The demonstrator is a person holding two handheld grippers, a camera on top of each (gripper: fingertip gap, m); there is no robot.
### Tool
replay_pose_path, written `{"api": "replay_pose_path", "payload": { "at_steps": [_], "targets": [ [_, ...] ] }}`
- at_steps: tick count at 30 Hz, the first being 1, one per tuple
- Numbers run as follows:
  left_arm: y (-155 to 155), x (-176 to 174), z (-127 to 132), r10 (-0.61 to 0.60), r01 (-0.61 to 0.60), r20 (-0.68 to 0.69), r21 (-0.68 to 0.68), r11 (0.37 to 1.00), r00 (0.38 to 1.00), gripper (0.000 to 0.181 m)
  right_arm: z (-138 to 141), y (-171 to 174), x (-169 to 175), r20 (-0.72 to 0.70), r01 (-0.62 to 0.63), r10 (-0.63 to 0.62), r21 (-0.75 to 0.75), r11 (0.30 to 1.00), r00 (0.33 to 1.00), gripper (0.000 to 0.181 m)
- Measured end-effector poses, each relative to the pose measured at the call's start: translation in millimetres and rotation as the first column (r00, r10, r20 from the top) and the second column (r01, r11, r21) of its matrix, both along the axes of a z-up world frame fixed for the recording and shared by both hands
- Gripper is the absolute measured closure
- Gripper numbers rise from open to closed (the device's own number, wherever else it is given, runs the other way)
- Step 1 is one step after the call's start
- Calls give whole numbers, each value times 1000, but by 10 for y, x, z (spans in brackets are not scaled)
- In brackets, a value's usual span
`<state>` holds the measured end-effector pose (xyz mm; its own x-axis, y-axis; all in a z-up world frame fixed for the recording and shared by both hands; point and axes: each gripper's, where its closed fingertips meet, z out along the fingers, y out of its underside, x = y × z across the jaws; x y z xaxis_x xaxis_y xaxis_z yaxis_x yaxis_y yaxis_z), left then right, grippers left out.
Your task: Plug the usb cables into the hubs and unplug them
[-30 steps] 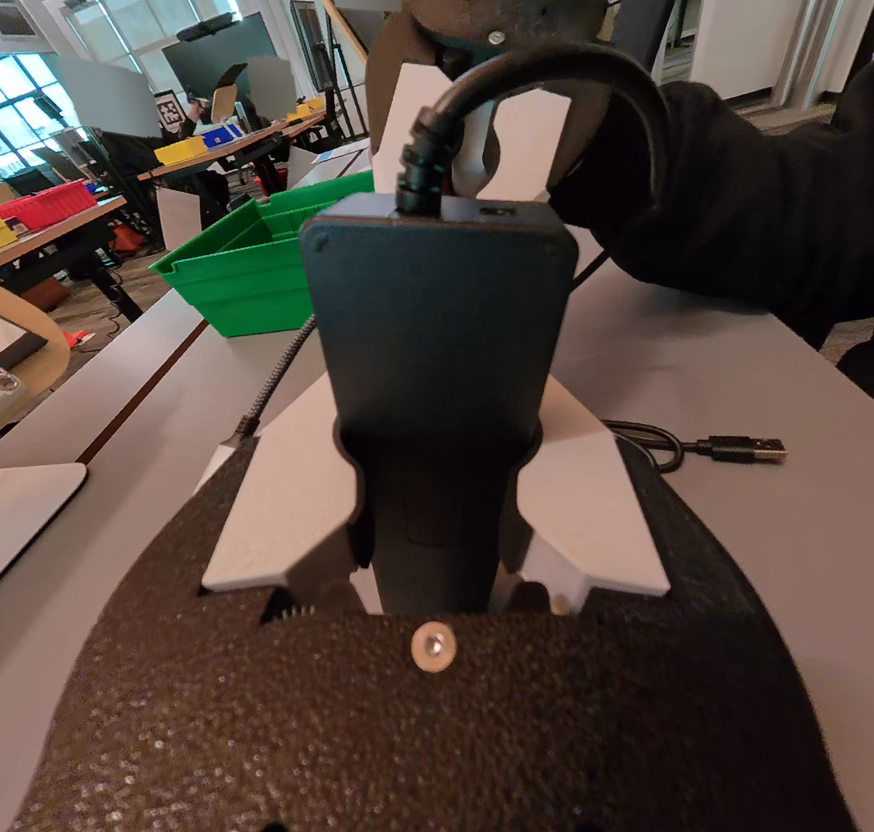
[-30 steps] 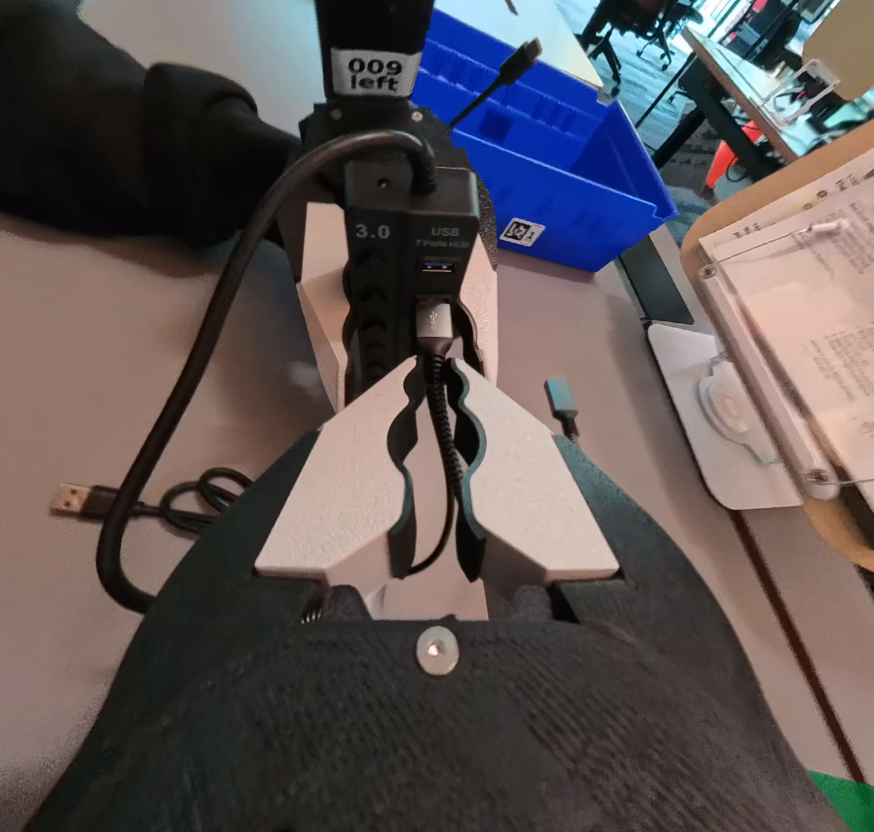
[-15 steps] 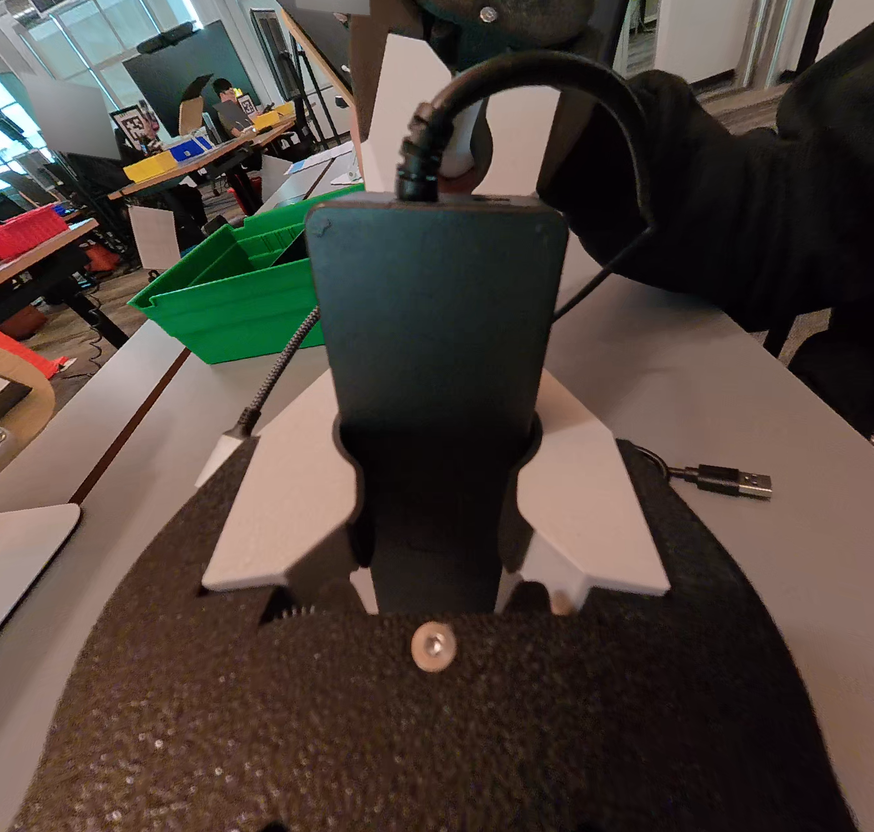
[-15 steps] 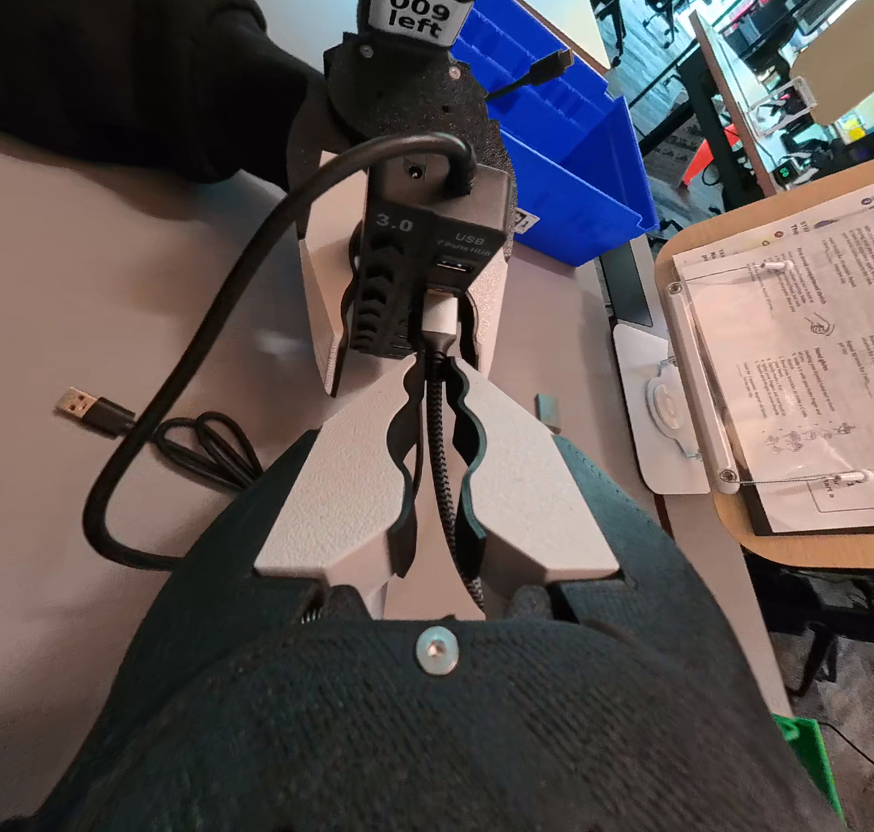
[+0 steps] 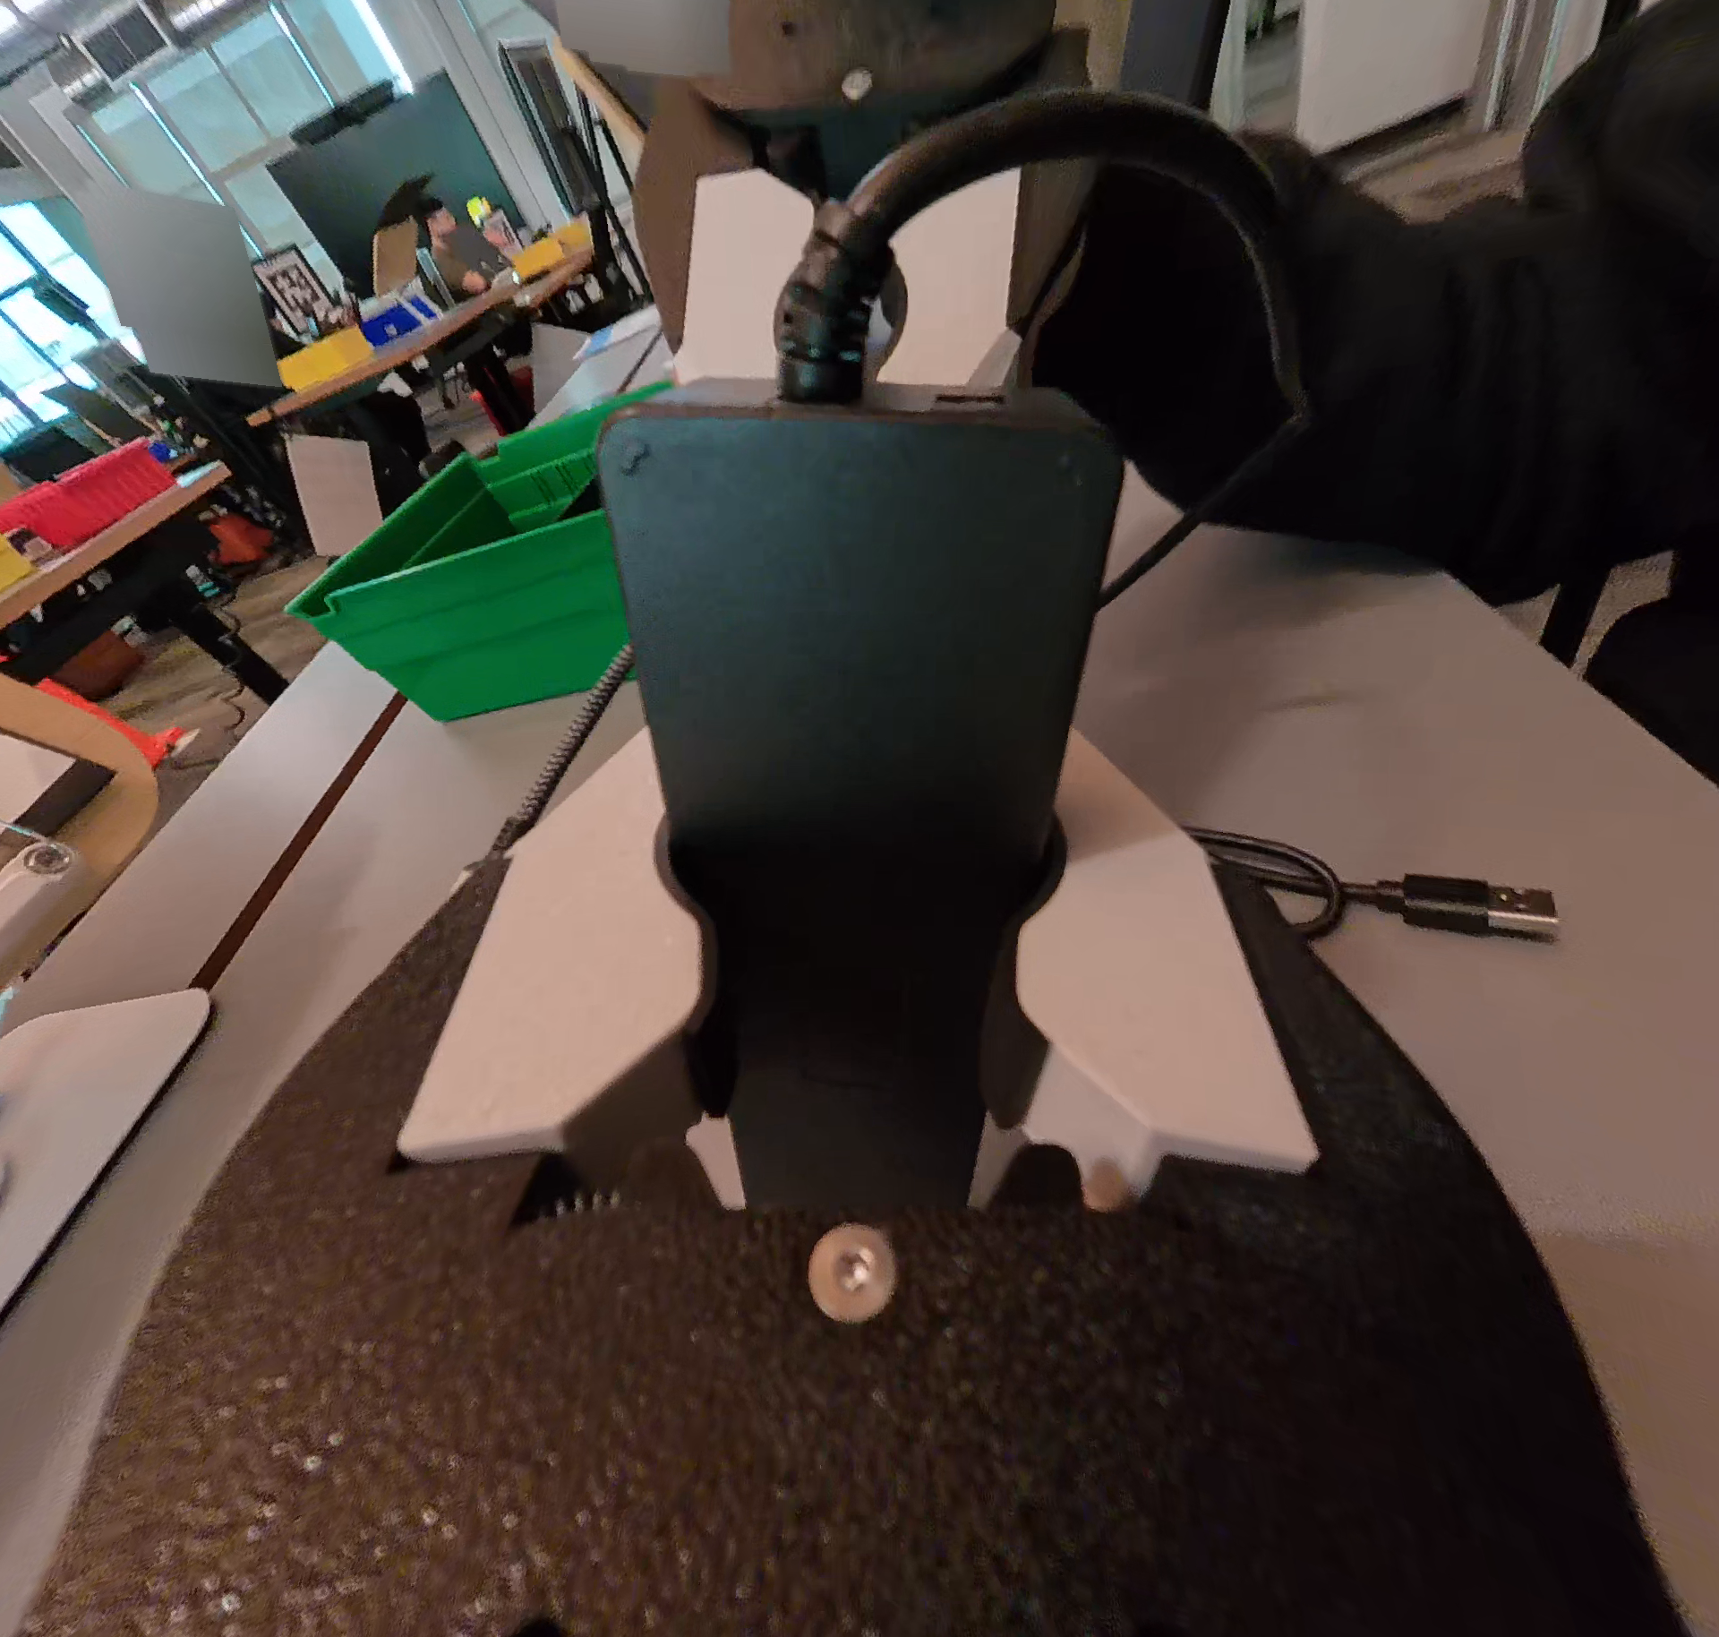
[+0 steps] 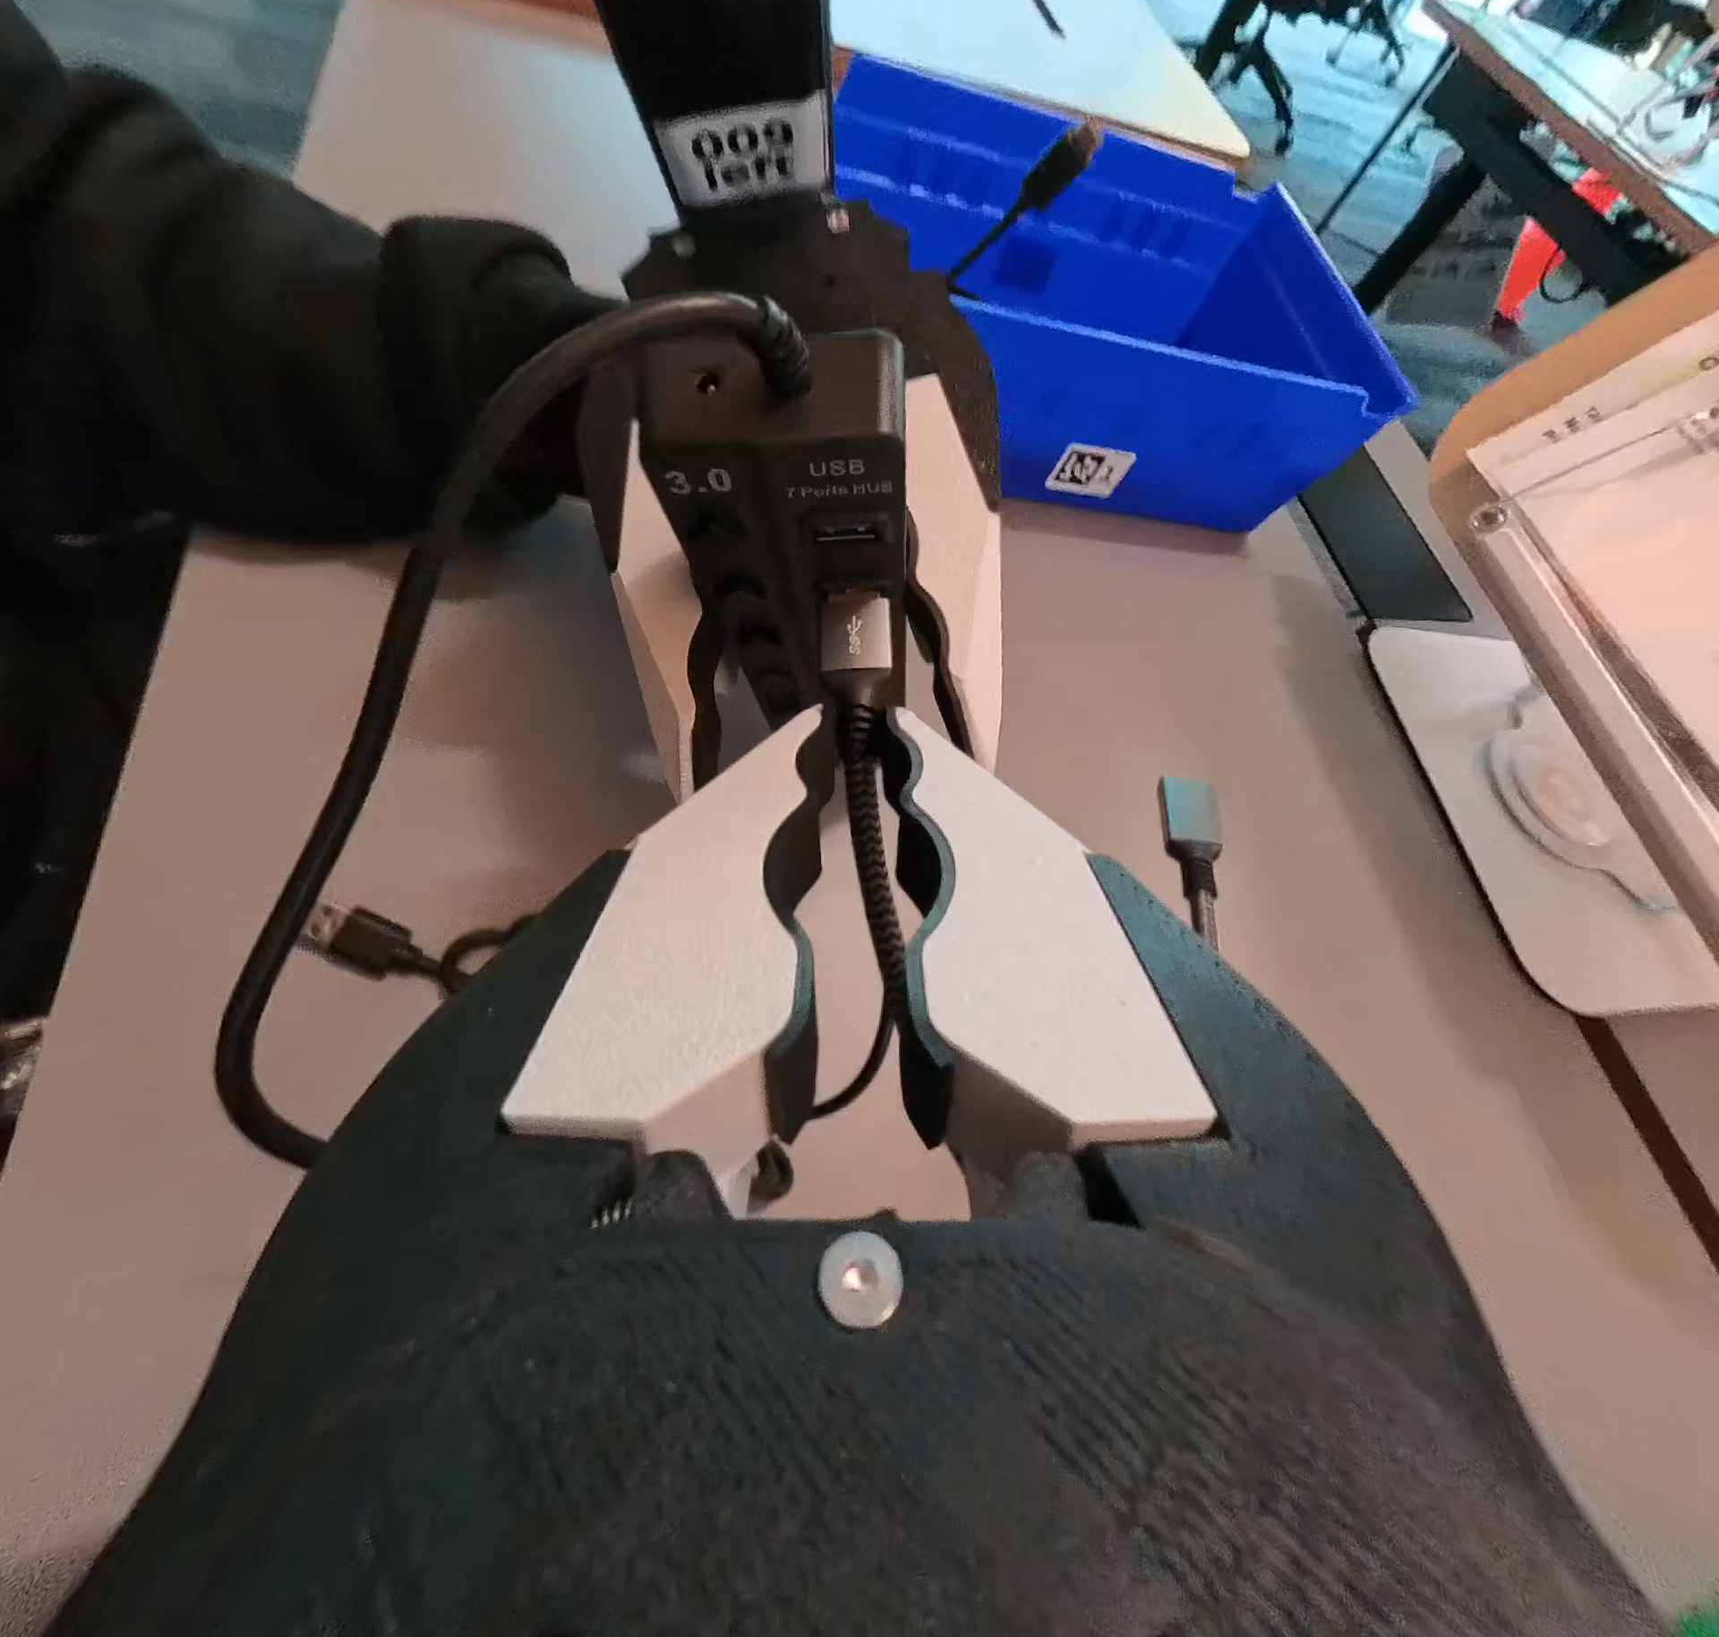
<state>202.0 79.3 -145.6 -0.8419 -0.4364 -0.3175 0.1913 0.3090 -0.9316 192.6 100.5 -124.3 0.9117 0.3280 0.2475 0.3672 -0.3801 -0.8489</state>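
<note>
My left gripper [image 5: 860, 746] is shut on a black USB hub [image 5: 856, 662] and holds it upright above the table. A thick black cable [image 5: 1070, 141] leaves the hub's top and its USB plug [image 5: 1479, 908] lies on the table. In the right wrist view the hub [image 6: 772, 485] faces me with a grey USB plug [image 6: 856, 634] seated in one port. My right gripper [image 6: 856, 718] is shut on the braided cable [image 6: 874, 885] just behind that plug. The braided cable's other grey end [image 6: 1191, 815] lies on the table.
A blue bin [image 6: 1163, 420] stands behind the hub, with a cable end sticking up from it. A green bin [image 5: 465, 606] stands on the other side. A clear sheet holder on a white base [image 6: 1488, 801] is at the right. Black sleeves reach to both grippers.
Both grippers have swayed and tilted a little together. The grey plug stays in the hub port and both grips are unchanged.
</note>
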Motion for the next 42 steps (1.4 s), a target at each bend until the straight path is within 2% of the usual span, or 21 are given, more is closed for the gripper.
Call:
{"api": "replay_pose_path", "payload": {
  "at_steps": [1,5,8,11,19,24,31,32,33,34,35,36,39,41,42],
  "targets": [
    [2,-3,31,-5,5,8,-28,1000,1000,119,37,27,-21,-16,-15,16,37,999,1000,173],
    [16,-5,134,-12,13,16,-107,994,1000,119,144,95,-34,-110,-18,32,130,991,993,168],
    [-18,5,121,-13,14,15,-113,994,1000,119,180,188,-52,-169,-3,35,184,983,985,163],
    [-38,8,139,-12,15,19,-130,991,1000,119,160,228,-94,-128,-17,43,195,981,991,167],
    [9,25,237,1,3,21,-204,979,1000,119,222,282,-73,-159,4,36,245,970,987,166],
    [-29,-16,326,-52,46,-16,-280,959,999,119,284,263,-76,-110,21,5,233,972,994,166],
    [-20,-1,268,-46,33,-45,-252,967,998,119,227,192,-36,-82,-13,30,195,981,996,166],
    [113,-9,346,-36,26,-28,-307,951,999,119,265,139,164,-50,73,-64,209,975,997,166],
    [321,-4,480,-6,-3,-21,-389,921,1000,119,346,-6,515,-24,205,-205,236,950,978,166],
    [491,0,583,36,-34,-4,-426,904,999,119,489,-171,699,-105,259,-238,290,921,966,166],
    [562,0,650,67,-51,21,-434,900,998,119,685,-285,656,-218,221,-146,374,901,965,167],
    [549,-9,694,66,-43,38,-440,897,997,119,839,-343,604,-245,195,-92,442,875,965,167],
    [432,22,606,66,-49,34,-379,924,997,119,908,-332,408,-84,114,-86,439,891,993,166],
    [431,41,516,75,-65,16,-352,934,997,119,1071,-401,301,-38,72,-61,498,864,997,166],
    [445,43,510,76,-67,11,-357,932,997,119,1147,-469,376,-17,107,-116,525,844,993,166]
  ]
}}
